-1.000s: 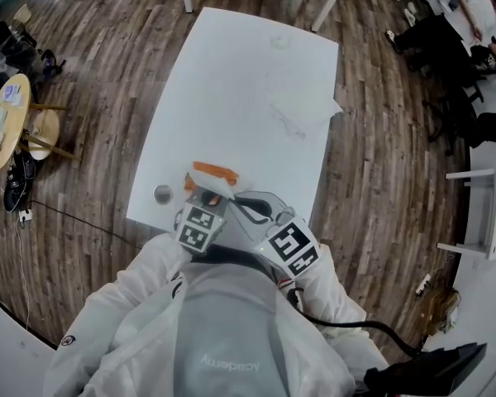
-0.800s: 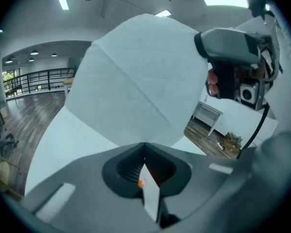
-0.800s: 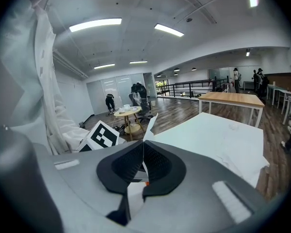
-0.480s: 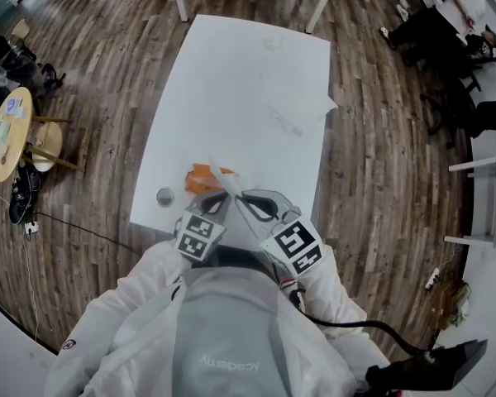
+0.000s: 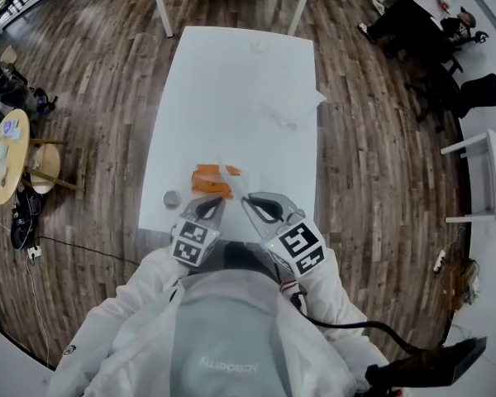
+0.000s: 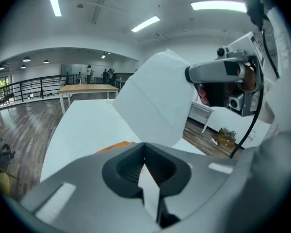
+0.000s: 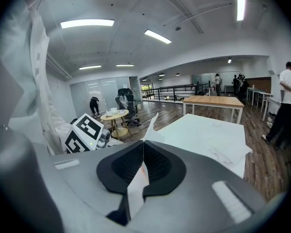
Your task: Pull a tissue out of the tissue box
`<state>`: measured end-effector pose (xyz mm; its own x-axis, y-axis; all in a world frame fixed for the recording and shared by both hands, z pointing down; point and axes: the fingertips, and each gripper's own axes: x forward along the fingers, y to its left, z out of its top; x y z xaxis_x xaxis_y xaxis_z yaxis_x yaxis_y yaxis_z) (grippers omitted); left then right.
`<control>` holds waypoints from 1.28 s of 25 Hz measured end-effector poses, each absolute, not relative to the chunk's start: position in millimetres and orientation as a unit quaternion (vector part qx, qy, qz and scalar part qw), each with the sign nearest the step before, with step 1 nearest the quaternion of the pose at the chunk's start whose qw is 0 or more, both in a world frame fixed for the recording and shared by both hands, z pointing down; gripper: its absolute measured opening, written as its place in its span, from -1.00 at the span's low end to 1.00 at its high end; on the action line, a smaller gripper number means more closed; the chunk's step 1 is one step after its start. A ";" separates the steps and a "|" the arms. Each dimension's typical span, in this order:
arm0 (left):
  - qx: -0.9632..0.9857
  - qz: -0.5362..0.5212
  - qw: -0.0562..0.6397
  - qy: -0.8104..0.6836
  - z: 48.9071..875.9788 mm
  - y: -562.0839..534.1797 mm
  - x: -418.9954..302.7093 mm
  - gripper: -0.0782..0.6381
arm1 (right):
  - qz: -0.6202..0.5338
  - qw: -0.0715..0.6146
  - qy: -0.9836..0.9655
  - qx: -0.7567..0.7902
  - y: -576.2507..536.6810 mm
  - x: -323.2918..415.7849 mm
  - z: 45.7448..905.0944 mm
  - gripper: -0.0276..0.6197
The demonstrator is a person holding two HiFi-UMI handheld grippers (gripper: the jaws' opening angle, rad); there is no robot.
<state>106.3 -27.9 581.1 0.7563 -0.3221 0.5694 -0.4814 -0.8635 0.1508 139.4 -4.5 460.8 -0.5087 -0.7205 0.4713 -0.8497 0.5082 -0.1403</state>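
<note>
Two claws: both in shot from the head view, side by side over the near edge of the table [image 5: 231, 81], tips angled in toward each other
left claw [image 6: 144, 148]: jaws pressed together with a strip of tissue [image 6: 155, 98] pinched between them, no gap I can see
right claw [image 7: 143, 143]: same deal, jaws closed tight on white tissue, with a little pointed corner poking out past the tips
tissue: one white sheet, fanning up and wide above the left claw's jaws toward the right claw. From the head view it's a thin white strip between the two tips, over the right end of the box. I honestly can't tell if the bottom is out of the slot
tissue box [image 5: 208, 180]: orange, lying flat on the white table, close to the near edge and a bit left of the middle, just beyond the claw tips
grey round thing [image 5: 172, 198]: small, sits near the table's near left corner, left of the box and not touching it. Too small for me to say what it is
crumpled sheets [image 5: 278, 114]: loose white paper by the right edge, well away from the box
</note>
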 end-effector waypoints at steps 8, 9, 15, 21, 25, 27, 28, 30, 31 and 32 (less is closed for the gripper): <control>0.933 0.258 0.138 -0.208 571.3 -18.5 71.9 -0.78 | 0.190 0.179 -0.820 0.508 18.1 130.8 469.2 -0.91; 0.933 0.259 0.139 -0.207 572.1 -16.4 67.6 -0.78 | 0.192 0.179 -0.817 0.513 20.7 129.7 470.2 -0.91; 0.937 0.250 0.134 -0.203 562.8 -17.6 47.0 -0.78 | 0.194 0.172 -0.802 0.538 32.1 120.6 470.5 -0.91; 0.941 0.238 0.123 -0.204 552.4 -16.6 31.2 -0.78 | 0.195 0.161 -0.789 0.559 44.6 113.0 475.2 -0.91; 0.943 0.233 0.120 -0.206 548.6 -14.2 18.3 -0.78 | 0.196 0.160 -0.784 0.568 51.6 104.0 477.3 -0.91; 0.944 0.228 0.116 -0.209 543.9 -12.7 13.6 -0.78 | 0.195 0.159 -0.781 0.572 55.6 101.6 476.7 -0.91; 0.944 0.227 0.113 -0.210 541.4 -11.7 11.1 -0.78 | 0.195 0.158 -0.779 0.574 57.9 100.5 476.1 -0.91; 0.945 0.225 0.108 -0.212 537.2 -8.9 5.0 -0.78 | 0.194 0.156 -0.776 0.579 62.8 98.0 475.2 -0.91; 0.945 0.224 0.106 -0.214 535.7 -7.5 1.8 -0.78 | 0.194 0.154 -0.774 0.582 65.0 97.3 475.3 -0.91; 0.945 0.223 0.104 -0.215 534.2 -6.2 -1.1 -0.78 | 0.194 0.151 -0.772 0.586 67.0 97.0 475.8 -0.91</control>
